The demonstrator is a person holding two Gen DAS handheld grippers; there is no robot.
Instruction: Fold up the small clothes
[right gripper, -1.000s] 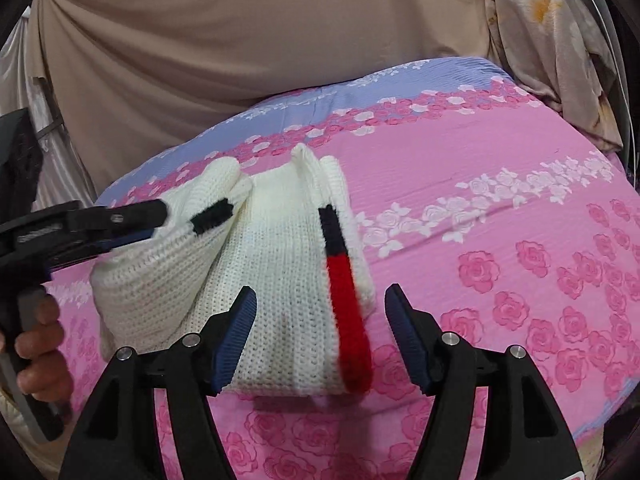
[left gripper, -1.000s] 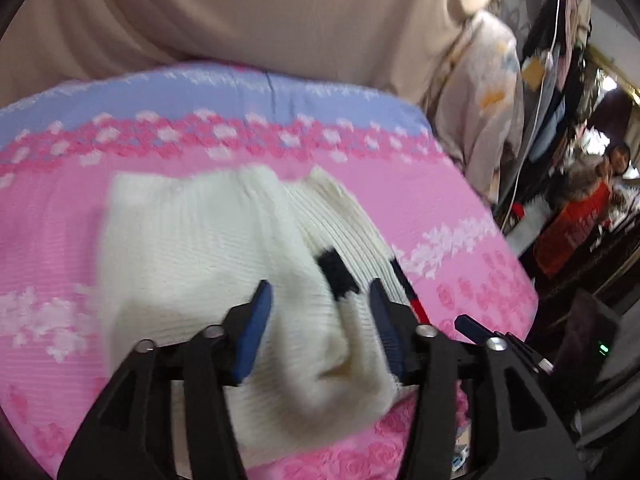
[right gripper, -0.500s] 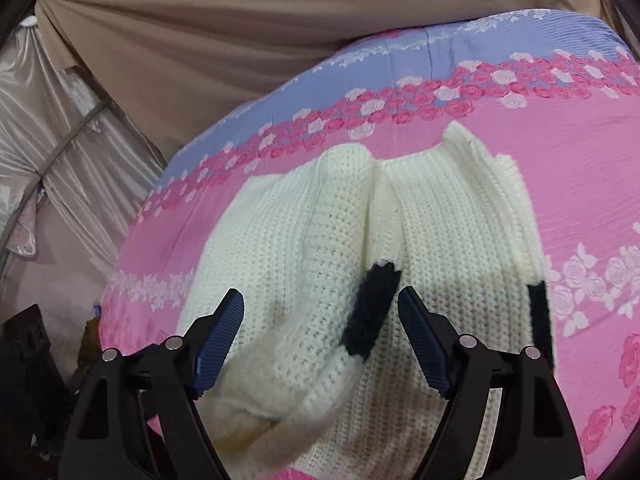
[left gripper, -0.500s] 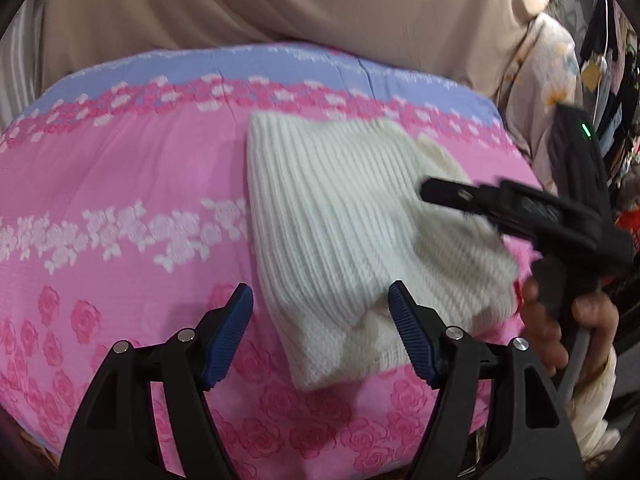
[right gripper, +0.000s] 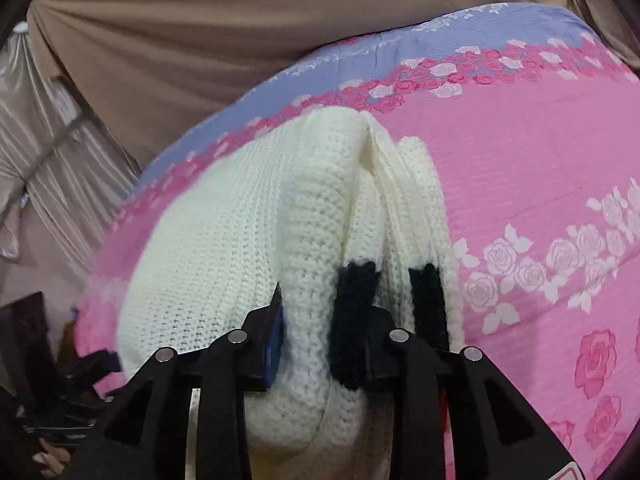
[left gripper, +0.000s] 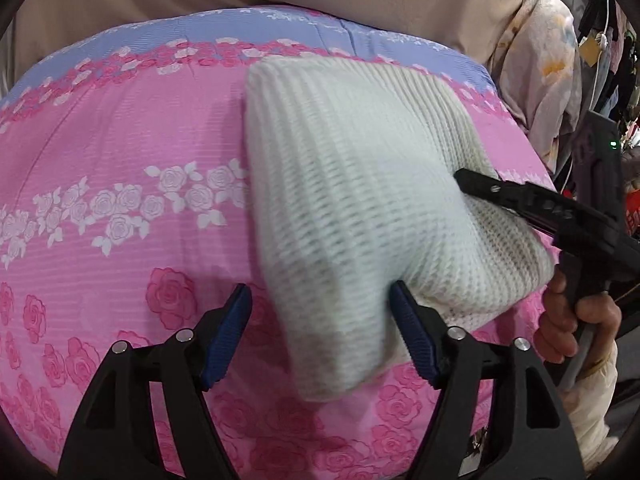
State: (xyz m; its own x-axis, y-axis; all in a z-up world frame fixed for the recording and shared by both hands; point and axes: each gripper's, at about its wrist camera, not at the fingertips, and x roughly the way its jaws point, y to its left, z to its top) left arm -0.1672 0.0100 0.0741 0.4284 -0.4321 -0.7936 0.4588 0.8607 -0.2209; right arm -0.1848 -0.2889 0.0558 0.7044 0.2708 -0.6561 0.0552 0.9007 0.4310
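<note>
A cream knitted sweater with black bands lies folded on the pink rose-print bedspread. My left gripper is open, its jaws on either side of the sweater's near corner, which lies between them. My right gripper is shut on a thick folded part of the sweater and holds it raised. The right gripper also shows in the left wrist view, clamped into the sweater's right side, with the person's hand below it.
The bedspread has a lilac band at its far edge and drops off at the near edge. A beige curtain hangs behind the bed. Hanging clothes and clutter stand at the right of the bed.
My right gripper has closed on the folded sweater, which it only straddled before. My left gripper has moved closer to the sweater's near corner and stays open.
</note>
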